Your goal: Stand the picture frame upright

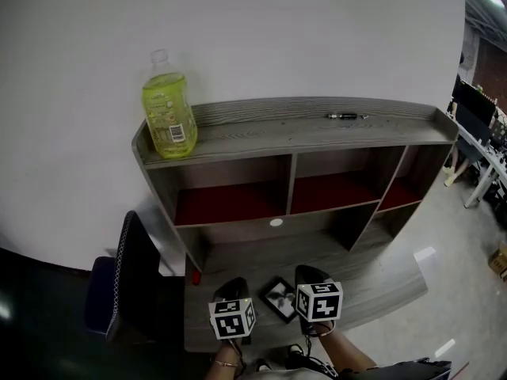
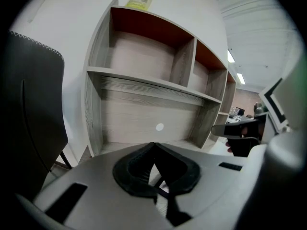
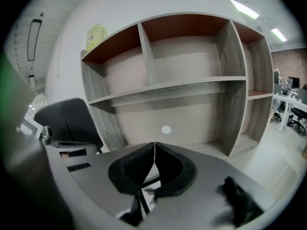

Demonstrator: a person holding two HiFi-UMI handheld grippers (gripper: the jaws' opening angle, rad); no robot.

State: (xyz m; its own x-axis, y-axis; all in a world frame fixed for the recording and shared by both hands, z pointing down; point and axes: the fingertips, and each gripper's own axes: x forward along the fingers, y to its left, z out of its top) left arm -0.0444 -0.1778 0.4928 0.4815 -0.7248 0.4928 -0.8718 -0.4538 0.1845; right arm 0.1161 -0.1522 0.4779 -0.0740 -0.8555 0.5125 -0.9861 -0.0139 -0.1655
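Observation:
A small black picture frame (image 1: 279, 298) lies flat on the grey desk (image 1: 380, 279), close to the front edge, with a light photo facing up. My left gripper (image 1: 232, 286) sits just left of it and my right gripper (image 1: 310, 275) just right of it, both low over the desk. In the left gripper view the jaws (image 2: 153, 145) meet at their tips, and dark frame edges (image 2: 161, 191) show through the gap below them. The right gripper (image 3: 154, 145) is shut the same way, with part of the frame (image 3: 149, 185) showing beneath. Neither gripper holds anything.
A grey hutch (image 1: 301, 125) with red-lined compartments stands at the back of the desk. On its top are a yellow-green bottle (image 1: 168, 105) and a dark pen (image 1: 346, 116). A black chair (image 1: 131, 279) stands left of the desk. A small red object (image 1: 196, 276) lies near the desk's left edge.

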